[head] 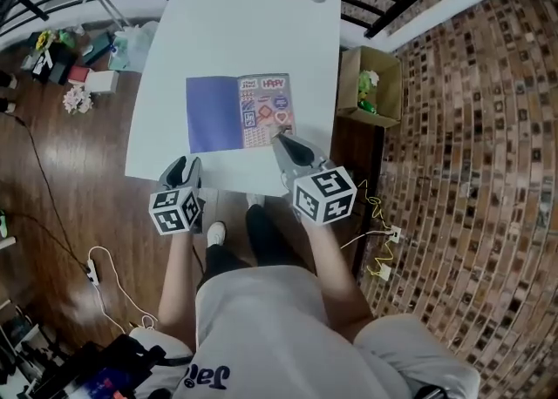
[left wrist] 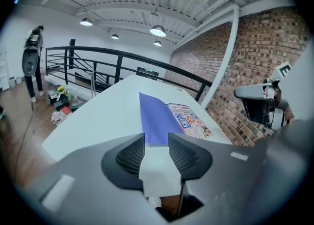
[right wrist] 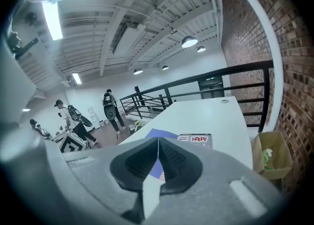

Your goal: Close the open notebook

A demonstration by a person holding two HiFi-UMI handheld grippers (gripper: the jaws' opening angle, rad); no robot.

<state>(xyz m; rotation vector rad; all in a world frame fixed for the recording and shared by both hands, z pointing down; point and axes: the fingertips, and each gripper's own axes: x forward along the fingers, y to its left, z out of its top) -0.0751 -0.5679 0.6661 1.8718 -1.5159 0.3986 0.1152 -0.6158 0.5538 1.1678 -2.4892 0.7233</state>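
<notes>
Head view: flat rectangular notebook lies open on smooth white tabletop — beside it, left tool apart, right tool seemingly together.

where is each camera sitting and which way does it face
Head view: on the person's head, facing steeply down at the table and open notebook; shows forearms, legs, left gripper, right gripper.
Left gripper view: rides that gripper, faces along its open jaws to the notebook.
Right gripper view: rides that gripper, faces along its shut jaws toward the railing.
All three share the notebook.
</notes>
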